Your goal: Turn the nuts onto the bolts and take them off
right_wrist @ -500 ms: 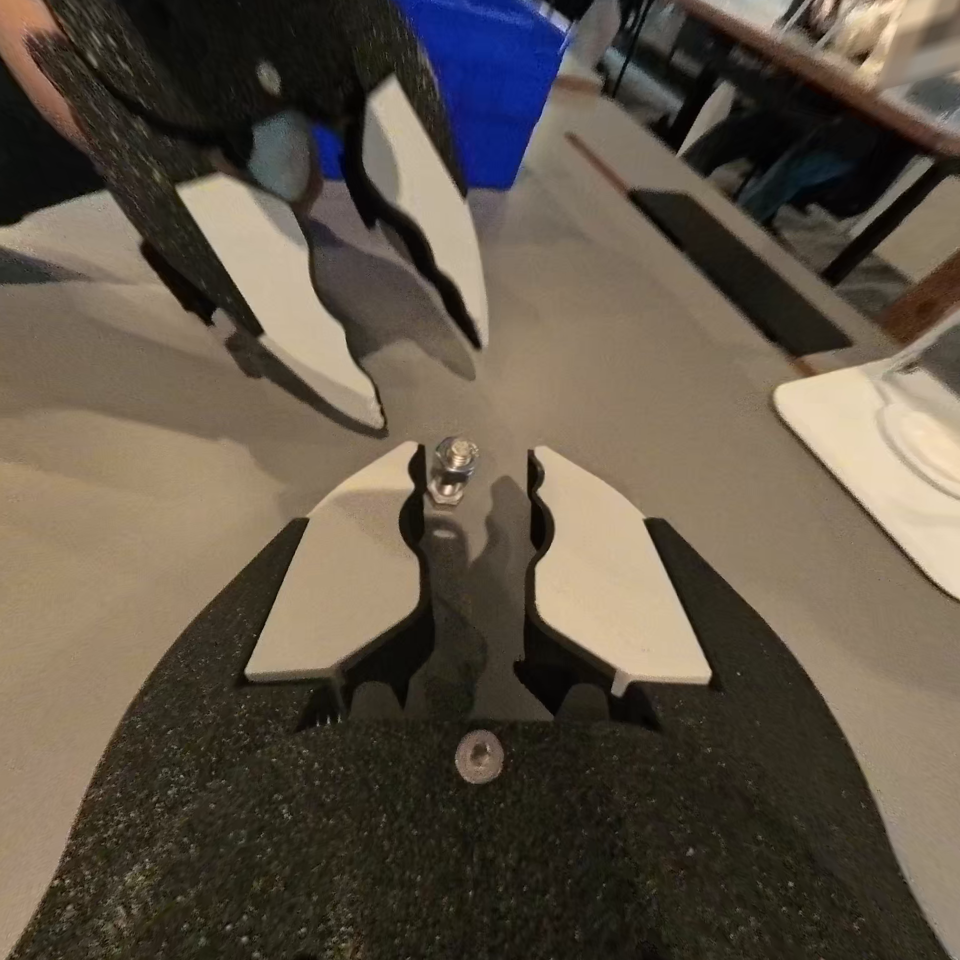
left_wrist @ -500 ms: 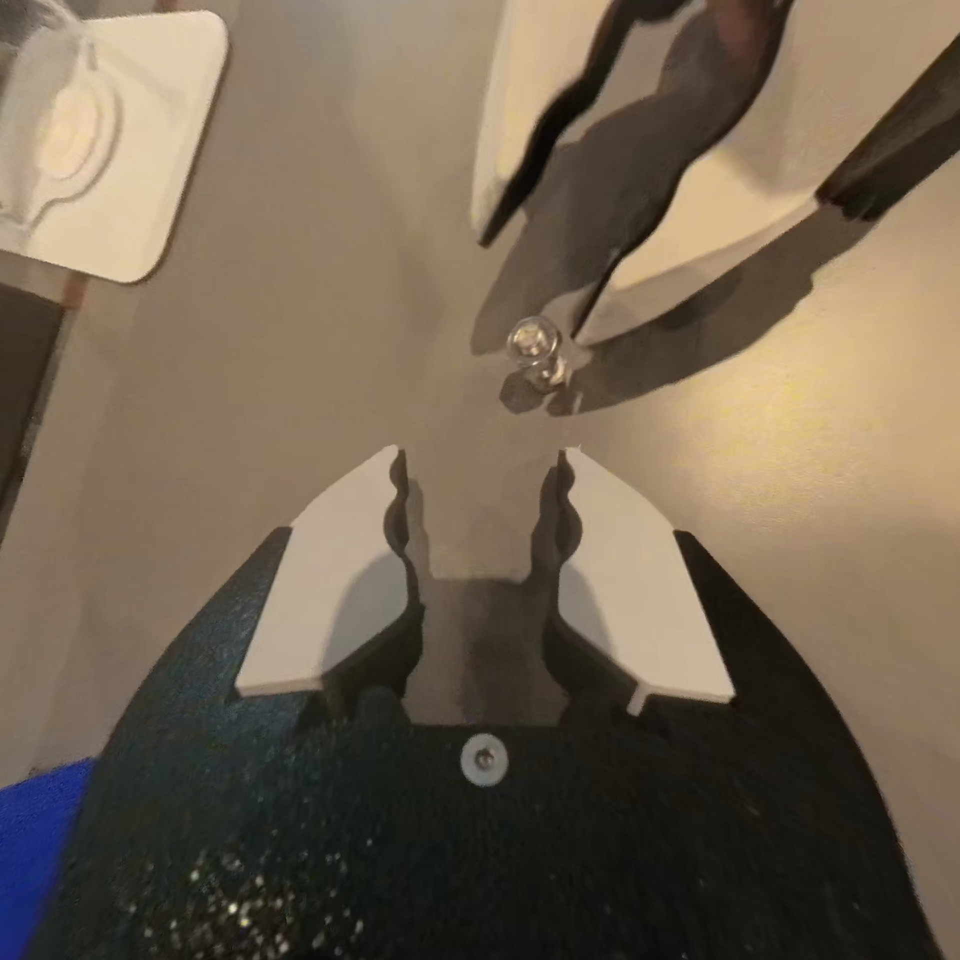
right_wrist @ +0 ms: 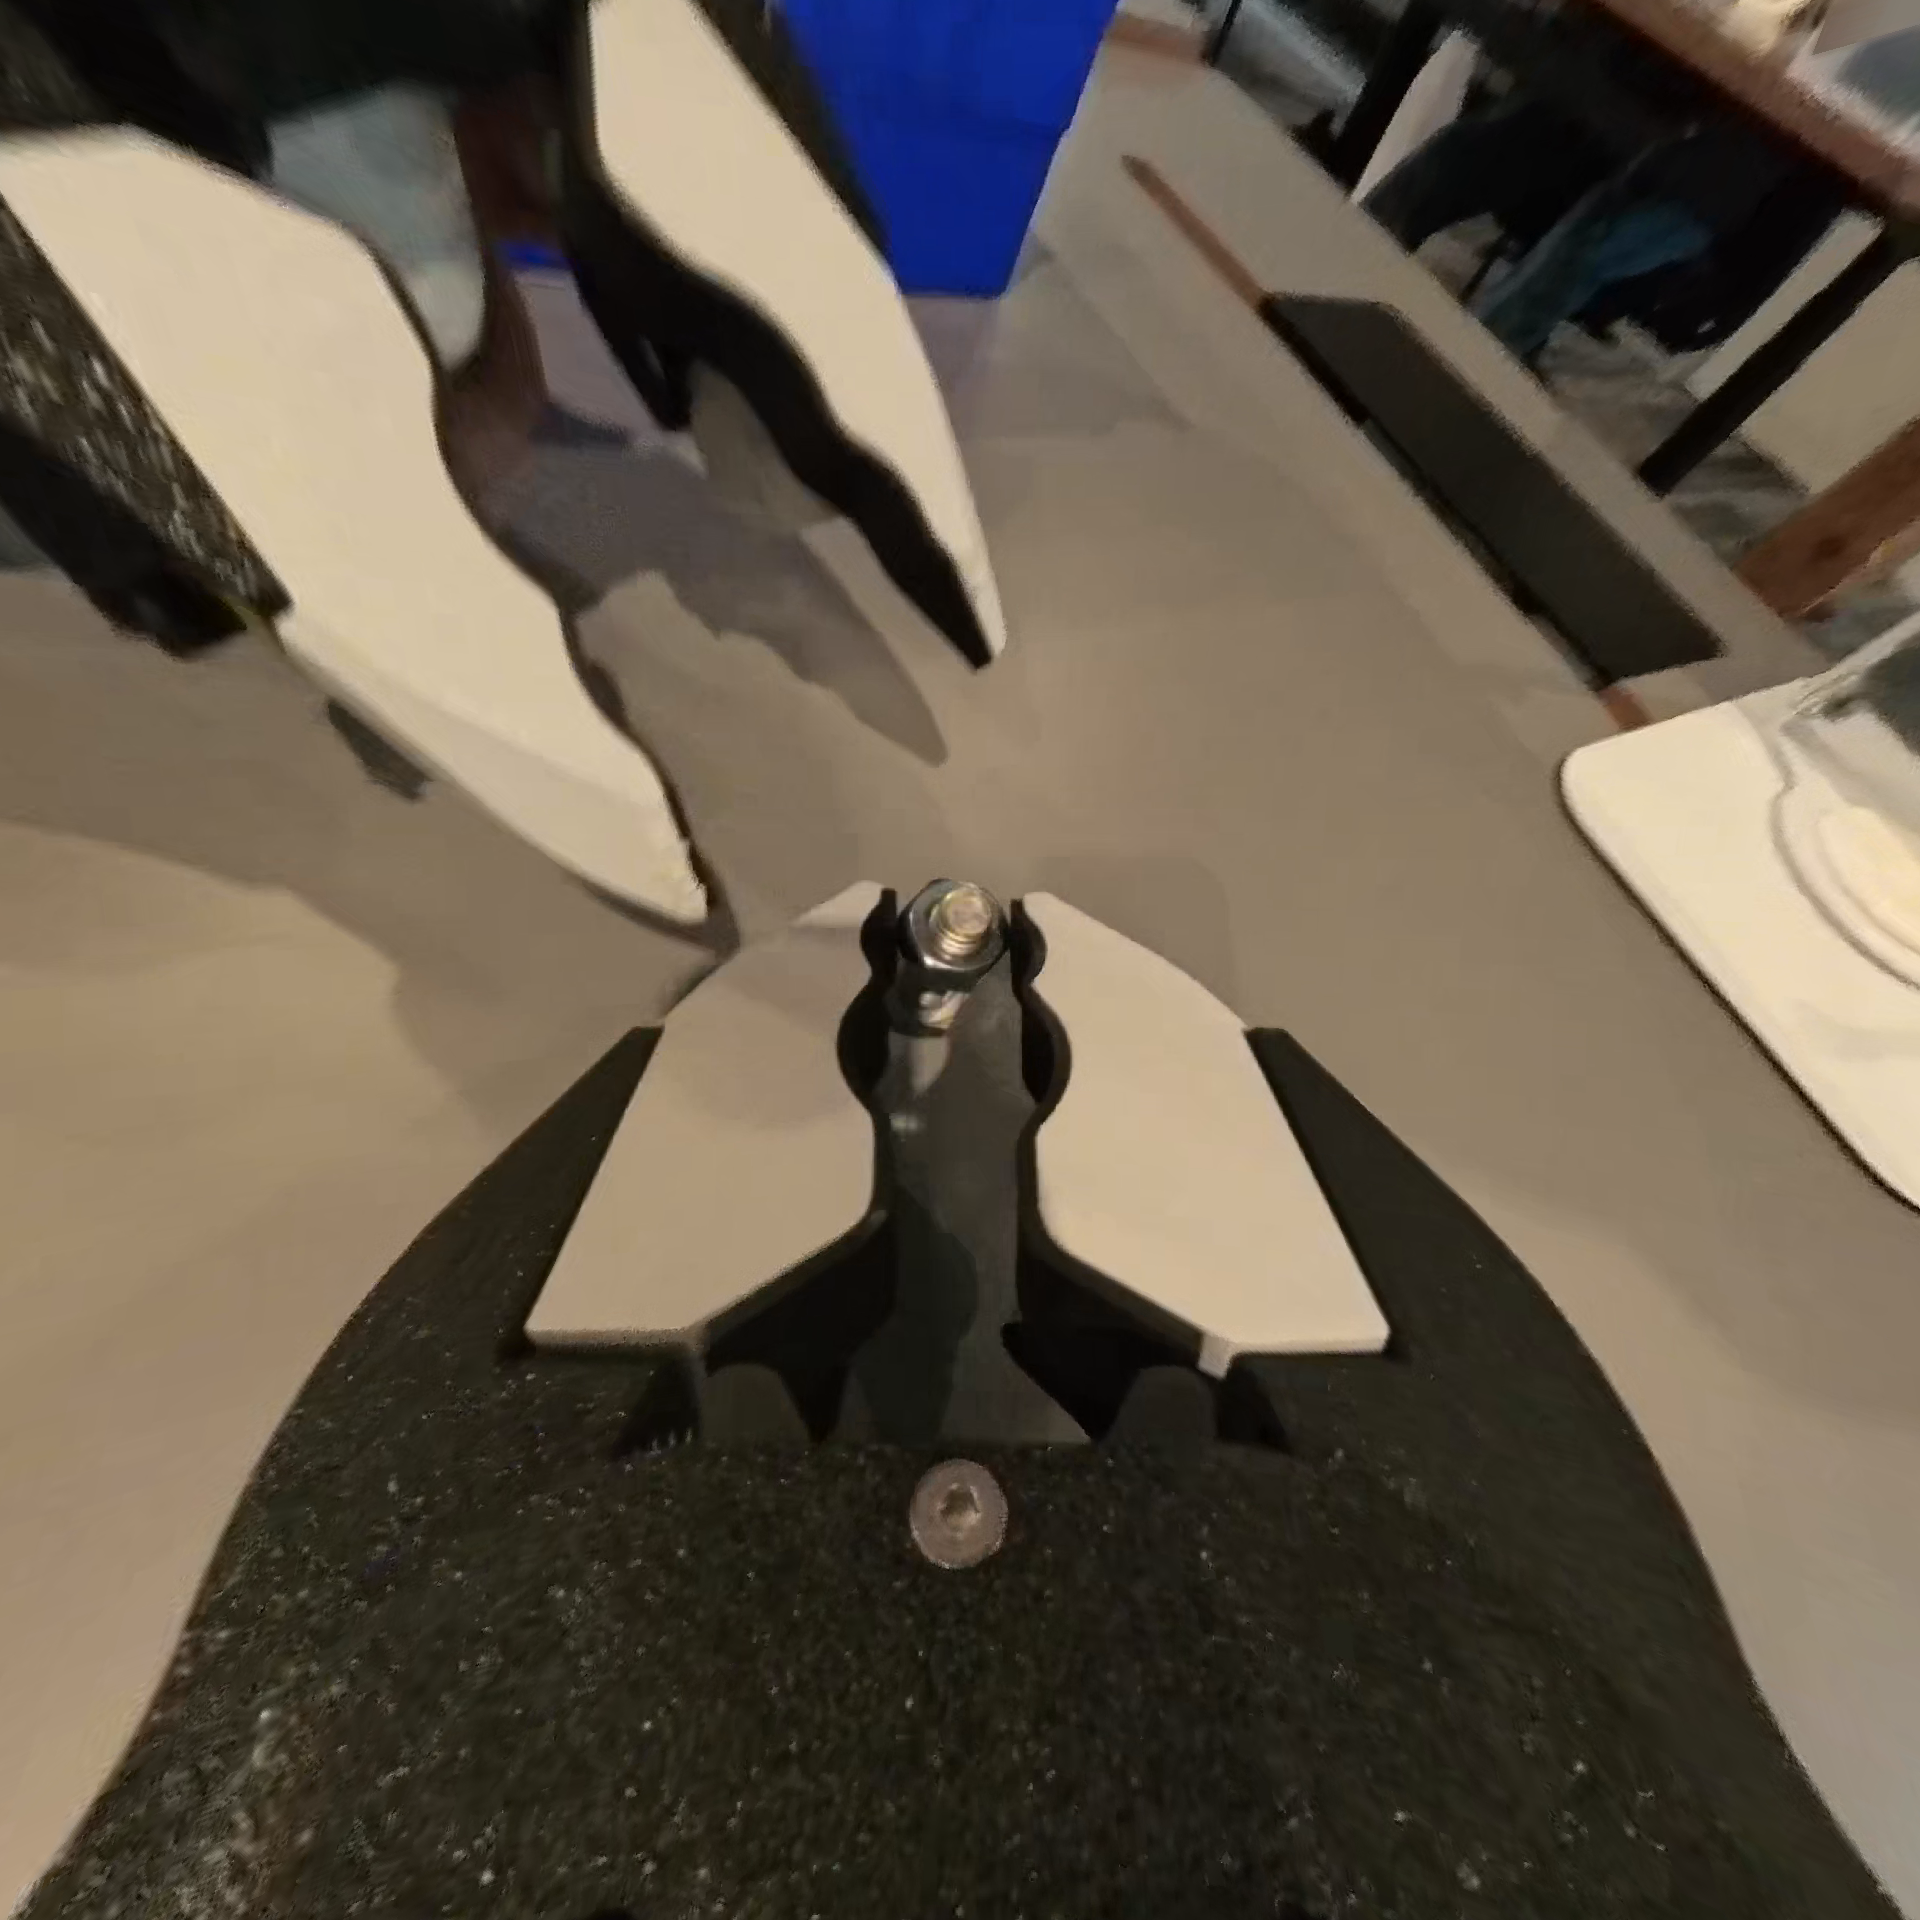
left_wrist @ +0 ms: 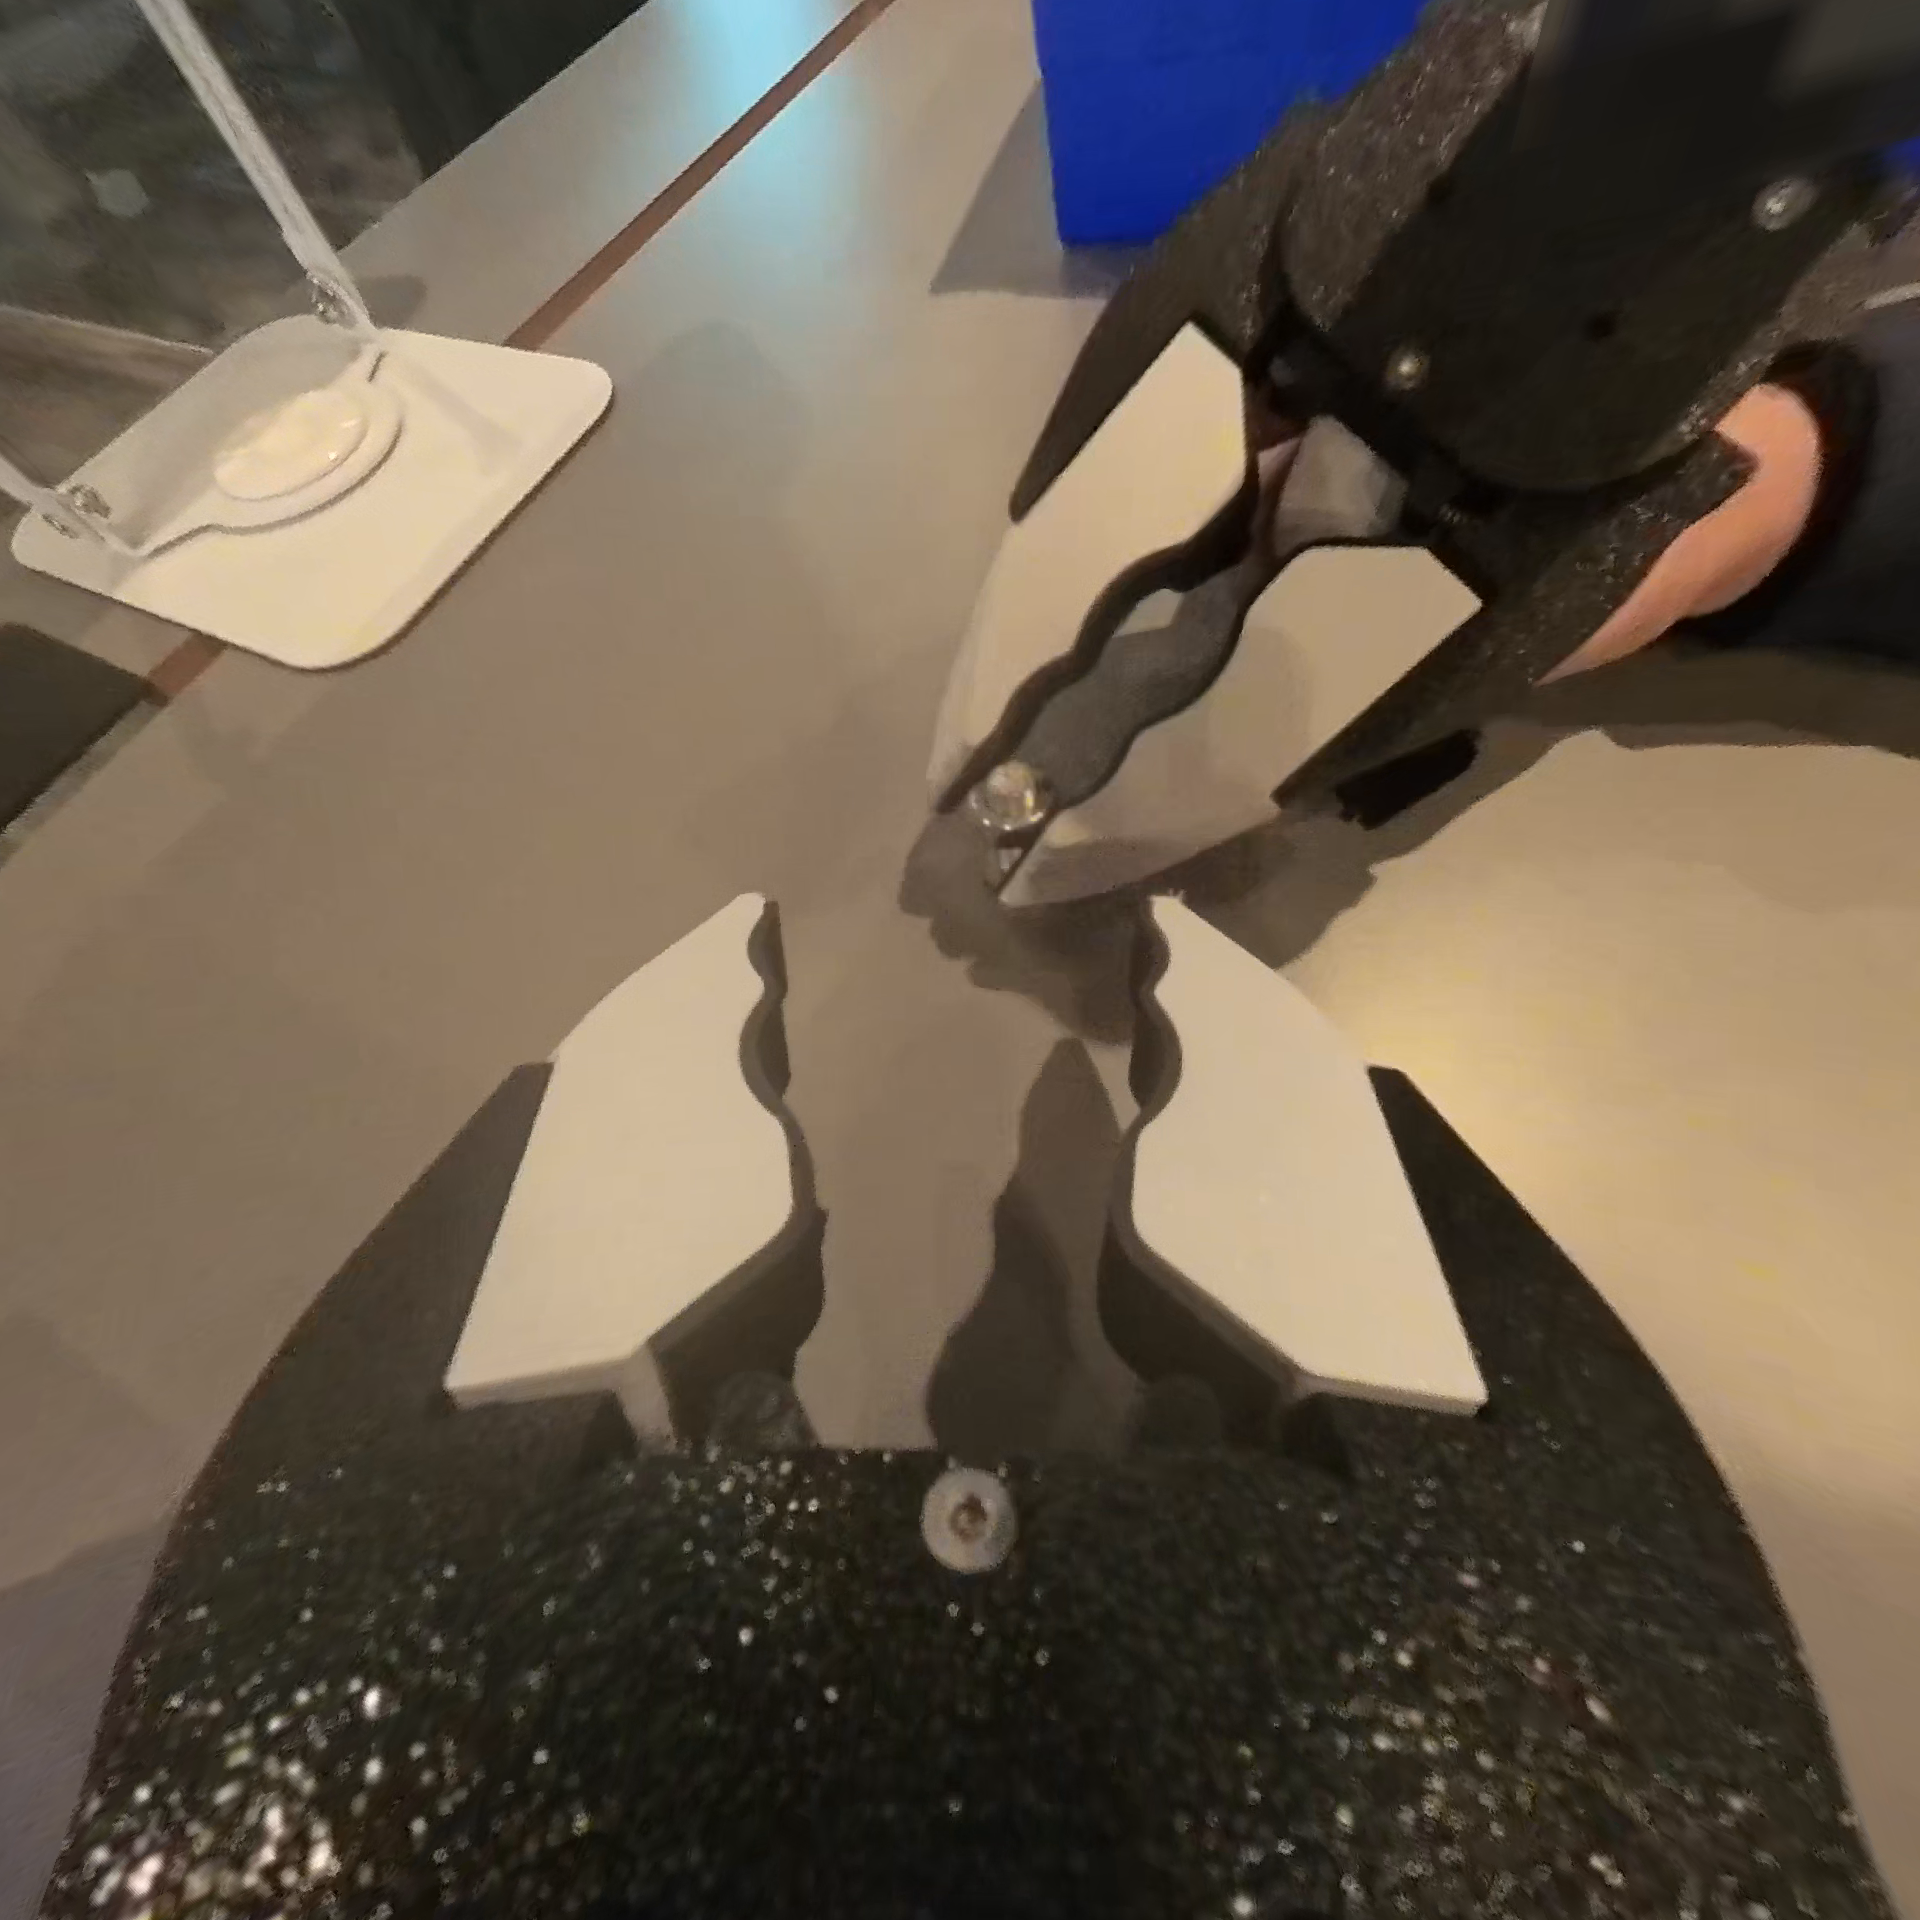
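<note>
**Right gripper pinched the bolt; nut already on its thread**

The right gripper was clamped narrowly on the bolt, low over the grey table, with the nut sitting near the bolt's threaded end. The left gripper stood wide and empty just beside the bolt, tips pointed toward it. Beyond the bolt stood a blue bin; a white plate lay well off to one side. The nut appeared threaded on, so unscrewing it was probably what remained.
</note>
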`<state>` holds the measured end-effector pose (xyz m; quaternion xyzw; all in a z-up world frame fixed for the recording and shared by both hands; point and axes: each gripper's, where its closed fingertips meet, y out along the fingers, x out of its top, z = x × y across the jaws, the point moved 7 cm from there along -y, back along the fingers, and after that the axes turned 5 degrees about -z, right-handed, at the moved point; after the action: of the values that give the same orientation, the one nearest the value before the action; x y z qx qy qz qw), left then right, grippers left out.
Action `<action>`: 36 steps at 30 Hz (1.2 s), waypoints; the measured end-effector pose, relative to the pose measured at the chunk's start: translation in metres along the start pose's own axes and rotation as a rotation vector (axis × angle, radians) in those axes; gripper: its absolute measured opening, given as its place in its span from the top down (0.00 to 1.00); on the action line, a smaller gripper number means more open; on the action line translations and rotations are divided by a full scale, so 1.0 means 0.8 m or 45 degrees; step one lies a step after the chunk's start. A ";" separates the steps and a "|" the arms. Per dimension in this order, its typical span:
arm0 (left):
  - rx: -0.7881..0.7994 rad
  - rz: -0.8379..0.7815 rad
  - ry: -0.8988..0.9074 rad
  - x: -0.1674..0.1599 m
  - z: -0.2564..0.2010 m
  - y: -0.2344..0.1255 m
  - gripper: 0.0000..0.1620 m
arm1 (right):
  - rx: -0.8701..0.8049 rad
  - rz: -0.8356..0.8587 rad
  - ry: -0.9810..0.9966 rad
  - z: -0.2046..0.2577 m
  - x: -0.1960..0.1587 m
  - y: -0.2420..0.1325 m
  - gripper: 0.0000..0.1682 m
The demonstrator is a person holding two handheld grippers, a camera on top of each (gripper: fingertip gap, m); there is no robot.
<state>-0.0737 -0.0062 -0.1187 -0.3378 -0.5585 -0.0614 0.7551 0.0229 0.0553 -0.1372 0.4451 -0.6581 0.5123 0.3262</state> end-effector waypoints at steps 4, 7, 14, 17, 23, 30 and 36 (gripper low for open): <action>0.014 -0.010 0.041 0.003 -0.014 0.013 0.59 | 0.035 -0.262 0.107 -0.003 0.016 -0.013 0.88; 0.043 -0.062 0.049 0.007 -0.020 0.019 0.62 | 0.098 -0.378 0.194 -0.006 0.020 -0.021 0.88; 0.031 -0.228 0.003 0.008 -0.026 0.022 0.77 | 0.235 -0.497 0.314 -0.013 0.021 -0.032 0.88; 0.011 -0.213 -0.039 0.005 -0.024 0.024 0.76 | 0.264 -0.500 0.322 -0.013 0.021 -0.032 0.88; 0.003 -0.234 -0.022 0.005 -0.027 0.022 0.81 | 0.297 -0.508 0.318 -0.010 0.022 -0.032 0.88; -0.035 -0.247 0.010 0.008 -0.034 0.023 0.89 | 0.303 -0.529 0.299 -0.003 0.024 -0.035 0.88; -0.048 -0.265 -0.017 0.008 -0.028 0.022 0.89 | 0.249 -0.612 0.321 -0.007 0.024 -0.043 0.75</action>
<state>-0.0453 -0.0036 -0.1244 -0.2925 -0.5943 -0.1476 0.7344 0.0467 0.0536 -0.1055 0.5506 -0.4354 0.5326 0.4729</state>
